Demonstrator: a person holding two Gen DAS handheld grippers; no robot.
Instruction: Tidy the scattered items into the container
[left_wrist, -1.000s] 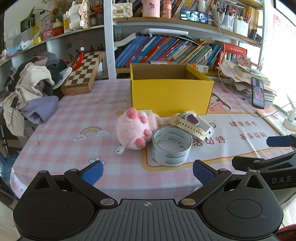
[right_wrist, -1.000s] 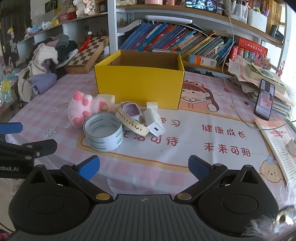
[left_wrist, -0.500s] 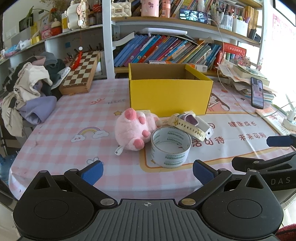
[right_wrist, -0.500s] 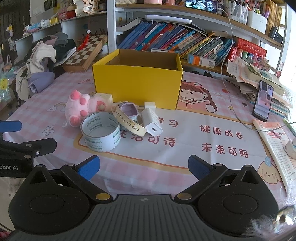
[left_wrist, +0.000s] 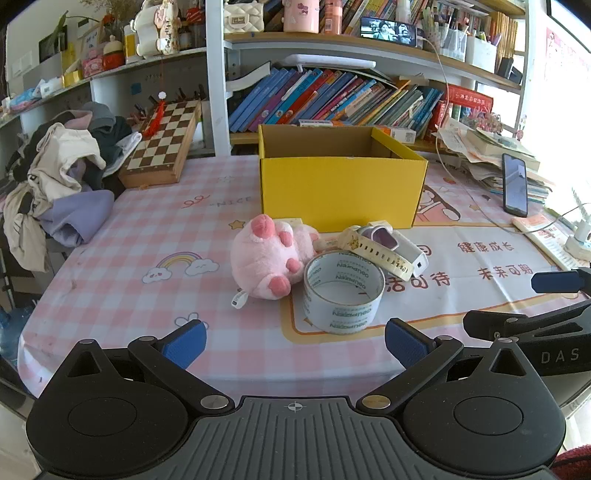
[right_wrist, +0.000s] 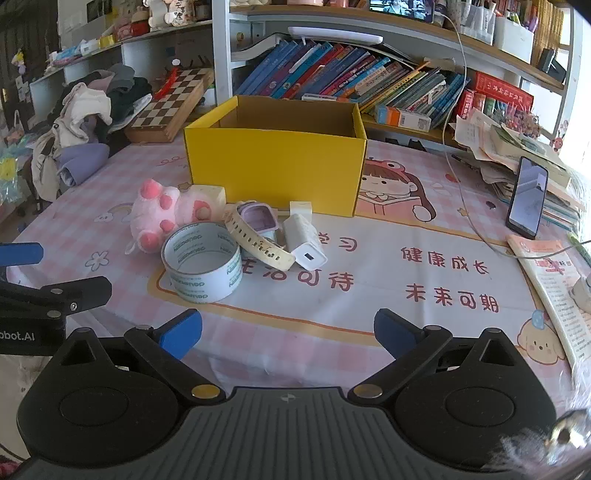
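Note:
An open yellow box (left_wrist: 341, 190) (right_wrist: 273, 170) stands at the table's middle. In front of it lie a pink plush toy (left_wrist: 269, 258) (right_wrist: 162, 214), a roll of clear tape (left_wrist: 343, 293) (right_wrist: 202, 264), a cream watch with a lilac face (left_wrist: 376, 247) (right_wrist: 255, 234) and a white charger (right_wrist: 304, 245). My left gripper (left_wrist: 295, 341) is open and empty, near the table's front edge, short of the tape. My right gripper (right_wrist: 288, 332) is open and empty, also at the front edge, right of the tape.
A pile of clothes (left_wrist: 59, 184) lies at the left edge. A chessboard (left_wrist: 162, 147) leans at the back left. A phone (right_wrist: 526, 195), papers and a cable are at the right. Bookshelves (left_wrist: 332, 96) stand behind the box.
Both grippers have drifted slightly; the items look a little nearer in the right wrist view. Nothing was taken hold of, and both stay open.

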